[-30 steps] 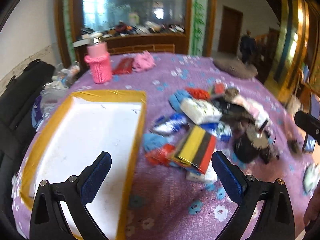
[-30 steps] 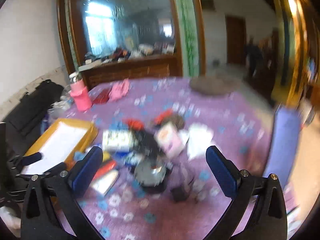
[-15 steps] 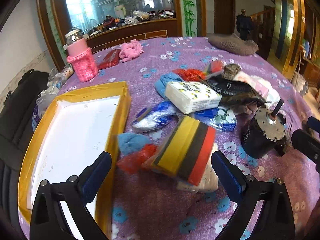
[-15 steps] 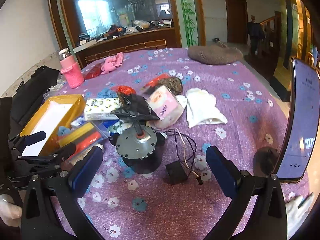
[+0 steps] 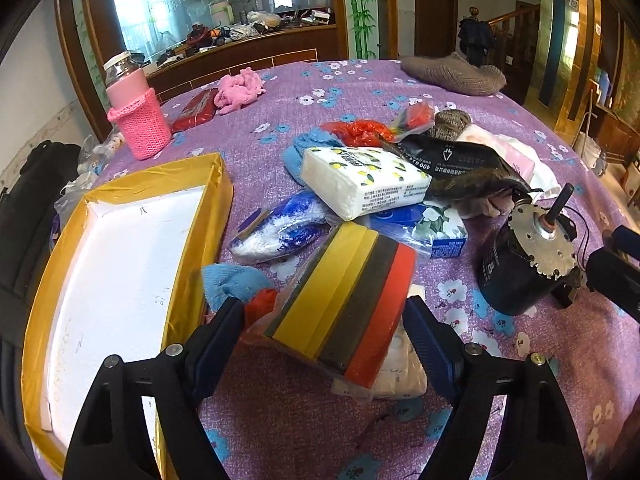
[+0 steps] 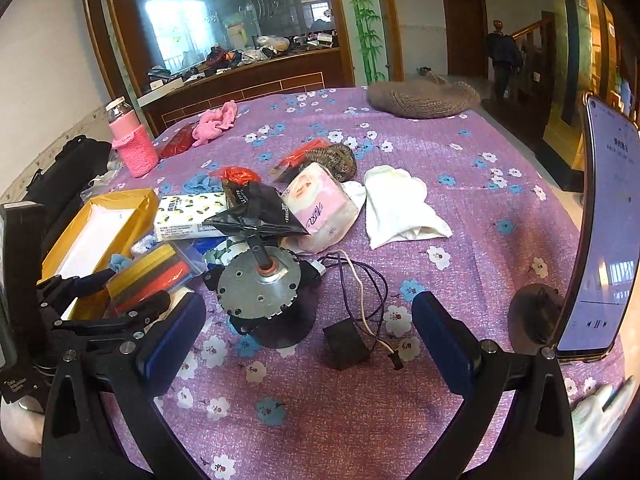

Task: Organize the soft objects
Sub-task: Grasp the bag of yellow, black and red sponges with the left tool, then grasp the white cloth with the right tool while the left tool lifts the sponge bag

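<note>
The left gripper [image 5: 324, 328] has just been closing its jaws around the striped sponge pack [image 5: 344, 300], but the pads are not pressing it yet. The pack lies tilted on the purple cloth [image 5: 280, 420], on top of other soft things and just beside the yellow tray [image 5: 208, 216]. The right gripper [image 6: 308, 332] has its jaws spread wide and empty over the cloth, near the black motor [image 6: 260, 288].

In the left wrist view, the tray [image 5: 192, 240] lies at lower left, the sponge pack [image 5: 344, 300] centre, the motor [image 5: 524, 264] right, and the tissue pack [image 5: 360, 180] above the sponges
</note>
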The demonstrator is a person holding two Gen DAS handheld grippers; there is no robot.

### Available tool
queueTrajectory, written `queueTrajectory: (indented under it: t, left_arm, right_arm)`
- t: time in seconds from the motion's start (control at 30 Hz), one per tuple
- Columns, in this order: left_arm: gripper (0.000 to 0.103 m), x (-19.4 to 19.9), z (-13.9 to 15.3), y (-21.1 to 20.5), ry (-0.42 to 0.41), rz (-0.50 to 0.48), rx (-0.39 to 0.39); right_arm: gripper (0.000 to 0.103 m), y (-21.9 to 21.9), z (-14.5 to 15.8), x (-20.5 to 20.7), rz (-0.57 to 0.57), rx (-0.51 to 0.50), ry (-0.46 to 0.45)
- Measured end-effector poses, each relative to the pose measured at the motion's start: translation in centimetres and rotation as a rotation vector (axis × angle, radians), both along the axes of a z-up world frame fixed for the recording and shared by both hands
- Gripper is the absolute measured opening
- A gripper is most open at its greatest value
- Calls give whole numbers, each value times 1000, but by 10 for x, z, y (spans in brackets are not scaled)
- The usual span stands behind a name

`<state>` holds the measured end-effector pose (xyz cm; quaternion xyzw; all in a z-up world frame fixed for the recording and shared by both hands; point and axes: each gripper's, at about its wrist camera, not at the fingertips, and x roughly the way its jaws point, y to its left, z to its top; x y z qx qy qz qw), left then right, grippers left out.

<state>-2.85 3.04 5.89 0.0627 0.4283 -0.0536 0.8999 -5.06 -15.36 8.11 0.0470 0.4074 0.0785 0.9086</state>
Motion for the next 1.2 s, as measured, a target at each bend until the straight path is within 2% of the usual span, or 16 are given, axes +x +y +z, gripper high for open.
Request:
queueTrajectory:
  t: [0.13, 0.17, 0.3, 0.53, 0.67, 0.77, 0.83, 0.93, 0.97, 1.0, 1.07, 1.2]
  left_arm:
    - [70, -1, 1, 2, -11, -5, -14]
    - [64, -3, 2, 2, -16, -7, -18]
    - [64, -4, 6, 7, -17, -14, -59]
    - [70, -2, 5, 22, 14, 1, -139]
    - [73, 1, 6, 20, 17, 1, -136]
    - [81, 4, 5, 15, 24, -7, -141]
    - [82, 7, 5, 11, 21, -8, -134]
    - [75, 8, 5, 6, 14, -17, -106]
    - [62, 7, 6, 5, 9, -21, -101]
    - [59, 6, 7, 5, 5, -26, -100]
    - [57, 3, 10, 10, 2, -26, -147]
    - [57, -1, 12, 30, 21, -3, -264]
  right_arm:
    - [103, 1, -2, 2, 0, 4, 8]
    - [103, 1, -2, 2, 0, 8, 11]
    - [103, 0, -4, 2, -5, 8, 15]
    - [103, -6, -3, 1, -18, 29, 19]
    - [103, -10, -4, 1, -21, 49, 24]
    - [103, -14, -2, 1, -20, 85, 31]
    - [103, -19, 3, 1, -16, 127, 34]
    - [103, -30, 11, 5, -14, 209, 44]
    - [103, -35, 14, 8, -16, 249, 53]
    - [103, -39, 18, 11, -19, 280, 61]
    - [103, -47, 25, 17, -25, 338, 74]
    - [103, -50, 36, 35, -32, 355, 118]
